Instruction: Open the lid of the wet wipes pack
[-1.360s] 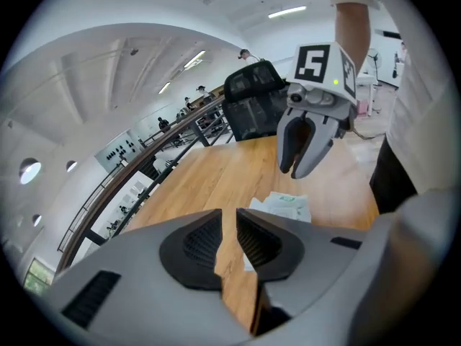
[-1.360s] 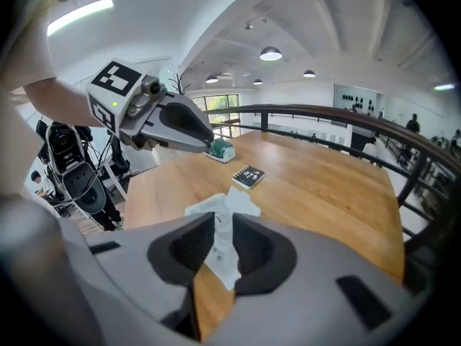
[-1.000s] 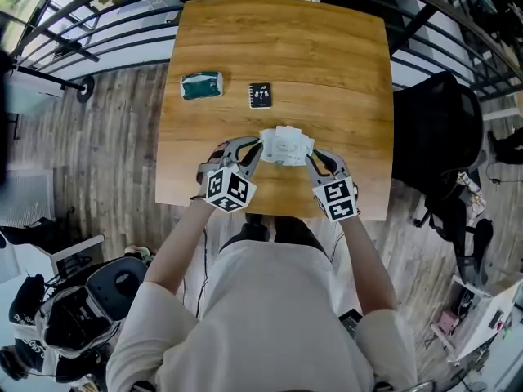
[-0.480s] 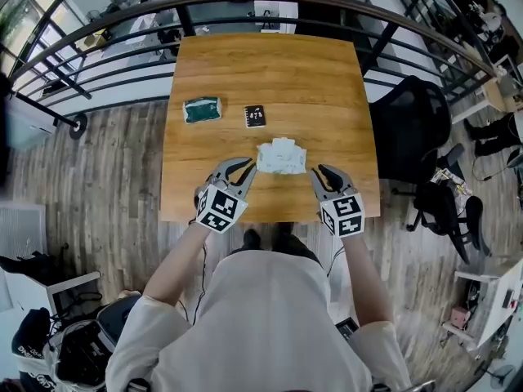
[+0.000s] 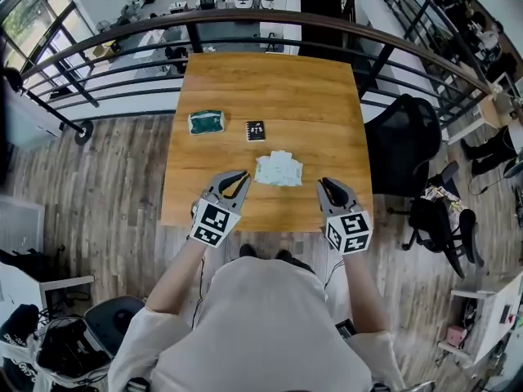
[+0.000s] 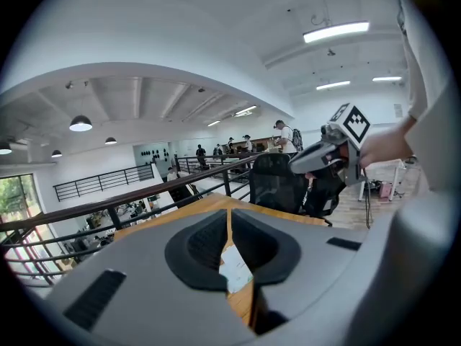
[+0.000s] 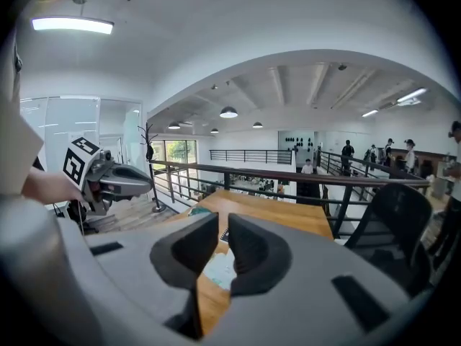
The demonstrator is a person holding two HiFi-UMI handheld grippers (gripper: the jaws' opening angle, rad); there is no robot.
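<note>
The white wet wipes pack (image 5: 278, 168) lies flat on the wooden table (image 5: 270, 88), toward its near edge. Its lid is too small to tell whether it is open. My left gripper (image 5: 242, 176) hovers just left of the pack, apart from it, jaws shut on nothing. On the pack's right my right gripper (image 5: 324, 184) is also shut and empty, and farther off. In the left gripper view the pack (image 6: 235, 269) shows through the slit between the jaws of the left gripper (image 6: 227, 216). In the right gripper view the pack (image 7: 219, 269) sits below the right gripper (image 7: 222, 223).
A green packet (image 5: 206, 122) and a small black card (image 5: 256, 131) lie behind the pack to the left. A curved metal railing (image 5: 270, 19) runs past the table's far side. A black office chair (image 5: 413, 145) stands to the right.
Both grippers have drawn back from the pack's sides toward the table's near edge. The pack has stayed on the table. The head view has risen and looks from farther off.
</note>
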